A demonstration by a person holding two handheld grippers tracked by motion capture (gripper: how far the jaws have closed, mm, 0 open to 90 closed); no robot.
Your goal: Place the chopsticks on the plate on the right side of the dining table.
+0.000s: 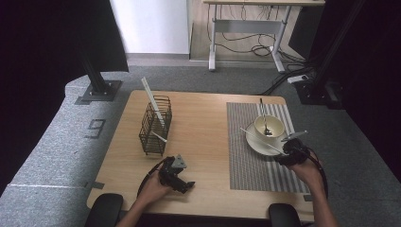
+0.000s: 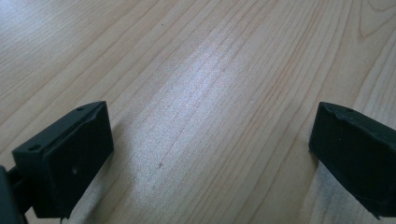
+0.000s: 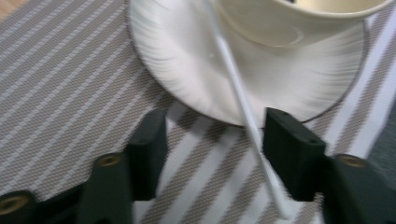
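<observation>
A white saucer [image 1: 255,143] with a cream bowl [image 1: 269,126] on it stands on a striped placemat [image 1: 250,165]. A metal spoon [image 1: 263,113] rests in the bowl. A thin white stick [image 1: 260,138] lies slanted across the saucer's rim. My right gripper [image 1: 283,158] is at the saucer's near right edge. In the right gripper view the right gripper [image 3: 212,149] is open, and the stick [image 3: 233,84] runs between the jaws, close beside the right one, over the saucer [image 3: 187,60] and the mat. My left gripper [image 2: 210,154] is open over bare wood, low at the table's front [image 1: 188,185].
A black wire basket [image 1: 155,125] stands at the left middle of the wooden table [image 1: 203,118], with white sticks [image 1: 153,100] leaning out of it. Grey carpet surrounds the table. A desk frame and cables lie on the floor beyond.
</observation>
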